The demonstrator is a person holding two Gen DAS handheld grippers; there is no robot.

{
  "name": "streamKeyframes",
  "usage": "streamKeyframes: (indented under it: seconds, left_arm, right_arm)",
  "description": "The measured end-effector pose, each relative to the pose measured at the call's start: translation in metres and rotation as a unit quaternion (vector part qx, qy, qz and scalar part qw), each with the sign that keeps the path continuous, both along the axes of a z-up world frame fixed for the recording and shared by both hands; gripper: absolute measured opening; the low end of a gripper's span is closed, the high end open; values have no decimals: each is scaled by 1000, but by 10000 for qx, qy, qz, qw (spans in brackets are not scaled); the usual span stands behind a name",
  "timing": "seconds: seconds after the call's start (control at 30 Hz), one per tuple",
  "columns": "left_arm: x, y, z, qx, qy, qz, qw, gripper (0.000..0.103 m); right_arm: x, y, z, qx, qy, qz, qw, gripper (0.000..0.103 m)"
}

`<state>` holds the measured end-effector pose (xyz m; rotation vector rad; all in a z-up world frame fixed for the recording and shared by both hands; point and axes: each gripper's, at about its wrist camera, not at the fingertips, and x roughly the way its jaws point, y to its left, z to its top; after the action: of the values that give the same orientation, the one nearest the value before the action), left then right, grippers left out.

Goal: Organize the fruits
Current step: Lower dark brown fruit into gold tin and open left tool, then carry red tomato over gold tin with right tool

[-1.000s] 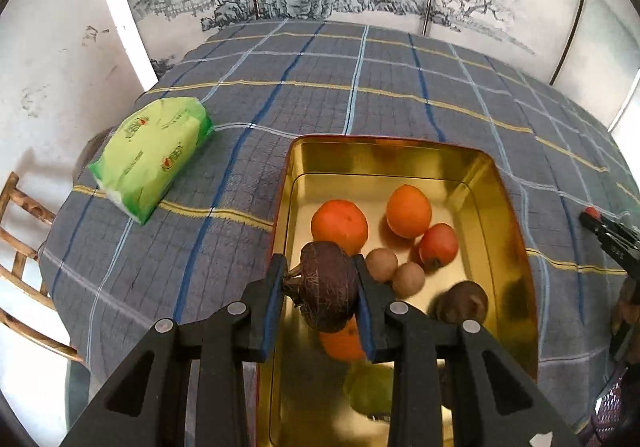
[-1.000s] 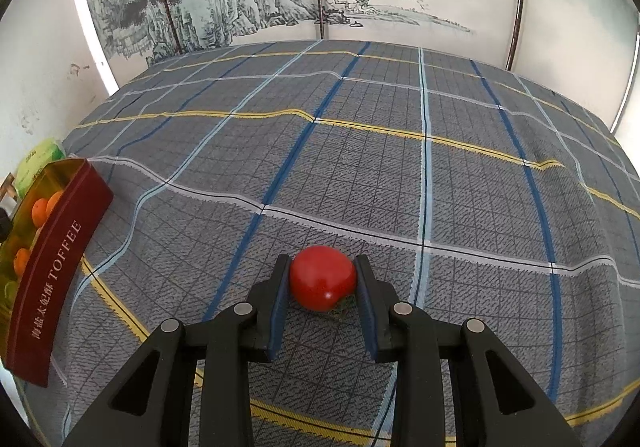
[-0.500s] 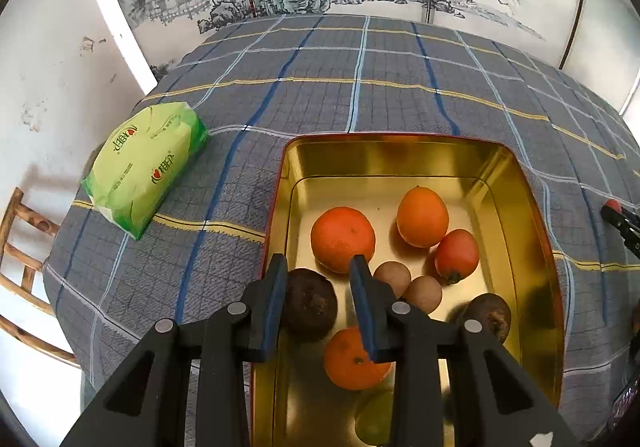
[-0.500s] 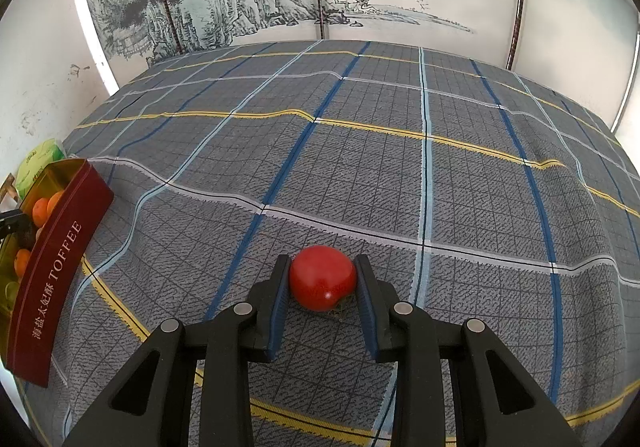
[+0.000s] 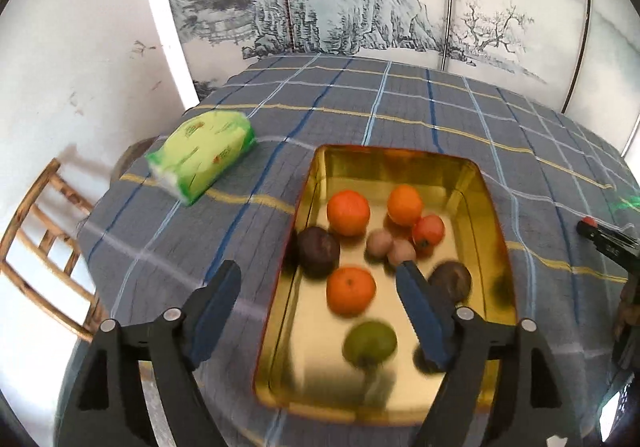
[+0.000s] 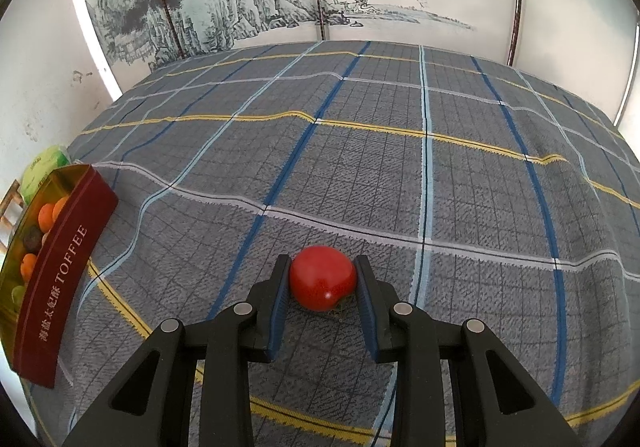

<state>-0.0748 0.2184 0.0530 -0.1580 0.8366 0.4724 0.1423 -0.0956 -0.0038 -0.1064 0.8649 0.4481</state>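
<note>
While most fruit already lies in the tin, one piece is left outside it, so the task looks nearly done.

Left gripper: the left gripper (image 5: 320, 299) hangs above the near half of the tin, jaws spread wide, carrying nothing.

Right gripper: the right gripper (image 6: 322, 287) sits low over the cloth with its pads on either side of the red tomato (image 6: 322, 283). They look to be touching the fruit, a grip by the look of it, though how firm cannot be told.

Tin: the gold toffee tin (image 5: 492, 207) rests on the plaid tablecloth (image 5: 360, 107), red outside and gold inside.

Fruit inside: three oranges (image 5: 348, 212), a small red fruit (image 5: 428, 230), two pale brown round fruits (image 5: 379, 242) touching each other, a dark fruit (image 5: 319, 252) against the left wall, a second dark fruit (image 5: 450, 281) partly behind the right finger, and a green fruit (image 5: 370, 343) near the front.

Fruit outside: the red tomato rests on the cloth, well apart from the tin, which shows at the left edge of the right wrist view.

Done: by the look of it, nine pieces are in.

Left to do: lift the tomato, carry it to the tin and set it in an open patch of the gold floor.

Bystander: a green tissue pack (image 5: 202, 155) lies on the cloth left of the tin.
</note>
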Motion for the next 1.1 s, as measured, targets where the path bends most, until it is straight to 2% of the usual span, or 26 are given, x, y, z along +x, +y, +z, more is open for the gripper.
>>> streamKeyframes:
  seconds: [0.13,0.23,0.4,0.5,0.6,0.7,0.77,0.93,1.1]
  left_arm:
    - [-26,-9,-1,-108,-61,41,9999,78]
    - [-39,-16,-1,-44,-139,68,9999,78]
    - [-51,-27,3,71,-222,-3,9997,89]
    - [-56,-30,6,97,-310,44,9995,90]
    - [-61,-27,11,270,-399,212,9986,92]
    - [-67,-19,13,90,-501,232,9984,92]
    - [-68,-16,13,130,-468,260,9985,92]
    - [-73,-12,14,231,-501,251,9982,92]
    - [-71,-8,12,234,-446,287,9983,92]
  right_arm:
    - [-14,0,7,338,151,75,9993,32]
    - [-29,8,18,607,171,253,9977,32]
    - [-62,42,45,993,153,865,9912,32]
    - [-82,71,59,1160,178,1322,9842,32]
    - [-104,105,68,1125,170,1800,9771,32]
    - [-122,137,70,1058,159,2196,9697,32]
    - [-129,158,68,992,173,2399,9656,32]
    - [-135,197,59,841,278,2694,9589,32]
    - [-134,220,44,656,362,2782,9576,32]
